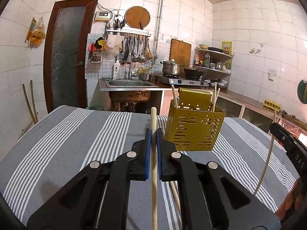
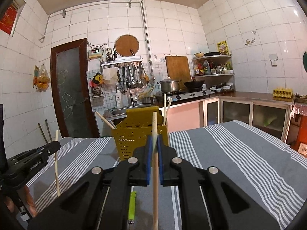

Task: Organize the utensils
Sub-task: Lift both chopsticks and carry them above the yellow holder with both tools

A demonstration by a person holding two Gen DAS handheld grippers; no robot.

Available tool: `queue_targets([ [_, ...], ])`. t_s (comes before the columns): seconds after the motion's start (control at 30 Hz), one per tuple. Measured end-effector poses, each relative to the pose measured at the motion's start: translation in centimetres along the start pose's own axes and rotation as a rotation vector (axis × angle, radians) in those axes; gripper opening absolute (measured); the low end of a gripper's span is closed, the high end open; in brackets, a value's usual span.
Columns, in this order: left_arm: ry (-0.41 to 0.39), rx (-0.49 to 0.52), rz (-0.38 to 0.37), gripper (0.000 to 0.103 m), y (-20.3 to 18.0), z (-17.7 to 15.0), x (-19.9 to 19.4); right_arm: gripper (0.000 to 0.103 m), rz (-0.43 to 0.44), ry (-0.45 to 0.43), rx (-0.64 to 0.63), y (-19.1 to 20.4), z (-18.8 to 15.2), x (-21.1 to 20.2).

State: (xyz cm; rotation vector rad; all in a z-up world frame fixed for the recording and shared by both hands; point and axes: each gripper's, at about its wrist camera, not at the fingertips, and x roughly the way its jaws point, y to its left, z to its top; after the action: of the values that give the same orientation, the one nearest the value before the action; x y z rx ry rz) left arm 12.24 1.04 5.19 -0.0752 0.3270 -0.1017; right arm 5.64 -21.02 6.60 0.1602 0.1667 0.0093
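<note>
While both tools hang just above the grey desk covered in a white-striped cloth (image 1: 57,143), the left hand-held gripper (image 1: 153,134) has its blue pads pinched tight on a pale wooden chopstick (image 1: 153,118), the stick running upright between the jaws with its blunt tip poking above them. Over on the other side it's the same picture: the right hand-held gripper (image 2: 155,140) is clamped on a second pale wooden chopstick (image 2: 154,122), also standing up through the closed pads. Right ahead sits the yellow perforated metal utensil holder (image 1: 193,128), resting on the striped cloth, with three more light chopsticks (image 1: 215,97) leaning inside it, their ends sticking out over the rim. From the left camera the holder is just right of the gripped stick; from the right camera it's straight behind the jaws. Another chopstick (image 1: 175,193) lies flat on the cloth beneath the left tool, and a lime-green handled utensil (image 2: 132,205) lies under the right one.
</note>
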Motion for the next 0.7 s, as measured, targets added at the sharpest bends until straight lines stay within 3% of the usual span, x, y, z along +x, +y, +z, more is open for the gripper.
queue_targets([
  [0.33, 0.020, -0.006, 0.001, 0.005, 0.1, 1.6, 0.9, 0.006, 0.021, 0.009, 0.002, -0.6, 1.7, 0.3],
  [0.7, -0.029, -0.030, -0.060, 0.005, -0.6, 6.2, 2.9, 0.006, 0.027, -0.005, -0.041, -0.6, 5.2, 2.5],
])
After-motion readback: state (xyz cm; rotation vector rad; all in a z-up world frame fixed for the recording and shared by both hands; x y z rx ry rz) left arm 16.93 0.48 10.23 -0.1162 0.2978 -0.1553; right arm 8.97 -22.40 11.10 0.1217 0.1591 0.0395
